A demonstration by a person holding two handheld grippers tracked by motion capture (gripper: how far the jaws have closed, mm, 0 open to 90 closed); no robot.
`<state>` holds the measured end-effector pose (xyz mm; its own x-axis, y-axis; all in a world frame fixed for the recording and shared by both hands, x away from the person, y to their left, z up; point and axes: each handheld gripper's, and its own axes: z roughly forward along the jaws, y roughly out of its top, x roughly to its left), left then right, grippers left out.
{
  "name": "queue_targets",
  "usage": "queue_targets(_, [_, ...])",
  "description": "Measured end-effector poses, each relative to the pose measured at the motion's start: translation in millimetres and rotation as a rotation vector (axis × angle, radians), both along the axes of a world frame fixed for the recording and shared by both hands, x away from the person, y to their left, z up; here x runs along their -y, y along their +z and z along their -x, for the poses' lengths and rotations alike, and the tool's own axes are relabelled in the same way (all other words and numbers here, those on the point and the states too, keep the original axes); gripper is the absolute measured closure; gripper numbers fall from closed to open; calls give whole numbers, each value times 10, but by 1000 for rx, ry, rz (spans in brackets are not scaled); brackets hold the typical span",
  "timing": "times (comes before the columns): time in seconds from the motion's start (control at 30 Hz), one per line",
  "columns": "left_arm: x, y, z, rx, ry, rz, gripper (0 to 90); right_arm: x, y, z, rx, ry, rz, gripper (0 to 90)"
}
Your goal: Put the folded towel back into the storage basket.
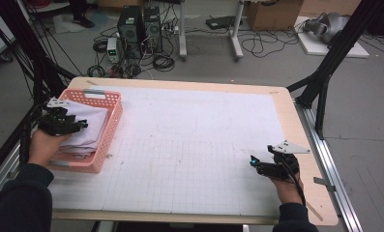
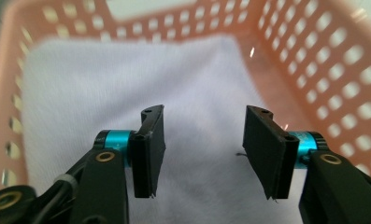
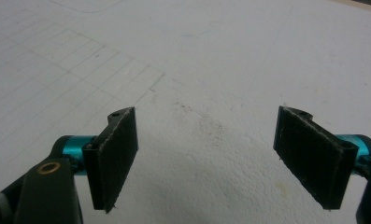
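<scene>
A folded pale lavender cloth (image 1: pixel 85 128) lies inside a pink perforated plastic basket (image 1: pixel 113 116) at the table's left edge. My left gripper (image 1: pixel 83 124) hovers over the cloth (image 2: pixel 127 93); in the left gripper view (image 2: pixel 204 154) its jaws stand apart with nothing pressed between the pads. My right gripper (image 1: pixel 253 162) rests low over the white gridded mat at the right front; in the right gripper view (image 3: pixel 206 163) its jaws are wide apart above bare mat.
A white gridded mat (image 1: pixel 189 145) covers the wooden table (image 1: pixel 296 116). Black frame posts (image 1: pixel 325 77) rise at the right and left. Computers and cables (image 1: pixel 141 29) sit on the floor beyond the far edge.
</scene>
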<state>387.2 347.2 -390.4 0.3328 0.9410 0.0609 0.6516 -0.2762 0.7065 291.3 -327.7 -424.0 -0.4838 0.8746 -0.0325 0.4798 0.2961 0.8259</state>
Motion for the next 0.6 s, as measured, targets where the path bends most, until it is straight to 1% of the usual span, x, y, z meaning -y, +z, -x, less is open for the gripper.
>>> queue_targets(0.07, [-46,-58,-8,-6,34,-69,489,6,-2,-1,-2,-1,-3,208])
queue_targets(0.1, [-55,-84,-15,-8,69,-108,493,8,-3,-1,-3,-3,-1,209])
queue_targets(0.13, [-65,-94,-27,-22,100,-118,494,8,-6,-3,-1,-2,-1,208])
queue_targets(0.17, [-67,-99,-38,-26,114,-122,501,9,-7,-4,-3,-1,0,208])
queue_targets(0.27, [-7,-139,-67,-36,112,-160,504,10,-8,-1,-2,2,0,208])
queue_targets(0.3, [24,-150,-74,-40,116,-162,493,11,-6,1,-2,1,1,209])
queue_targets(0.33, [58,-160,-81,-55,110,-153,480,13,-6,2,-2,1,0,208])
queue_targets(0.4, [71,-155,-84,-74,102,-105,455,16,-6,4,-5,-2,-3,208])
queue_targets(0.43, [64,-147,-85,-81,91,-73,451,16,-7,2,-6,-2,-3,208])
queue_targets(0.5, [32,-126,-81,-86,57,17,464,12,-9,-5,-4,1,0,209])
queue_targets(0.53, [23,-120,-78,-85,35,71,502,8,-10,-6,-5,1,3,208])
queue_targets(0.6, [37,-127,-82,-81,-19,221,539,1,-10,-6,-6,1,2,208])
